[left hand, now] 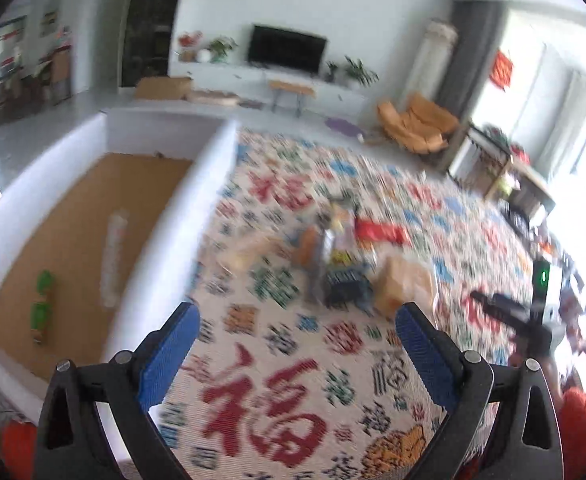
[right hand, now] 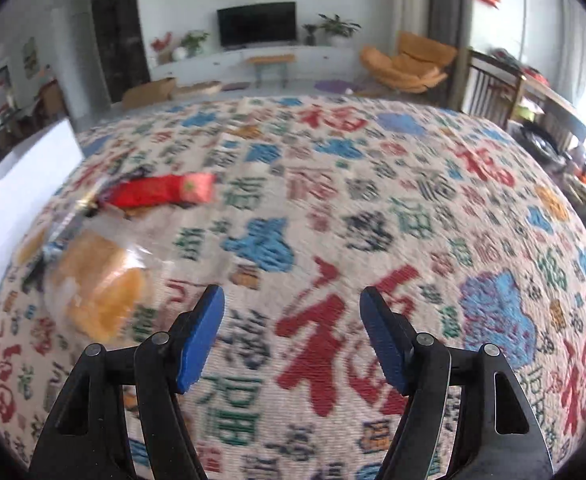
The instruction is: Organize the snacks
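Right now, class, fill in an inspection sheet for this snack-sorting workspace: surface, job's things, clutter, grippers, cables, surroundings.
Surface: patterned cloth covers the table.
Job's things: red packet, bagged bread and other blurred snack packets in a pile; white box holds green packets and a clear sleeve.
Clutter: nothing seen.
Grippers: left gripper and right gripper open, nothing between the fingers.
Cables: nothing seen.
Surroundings: television, orange chair, plants.
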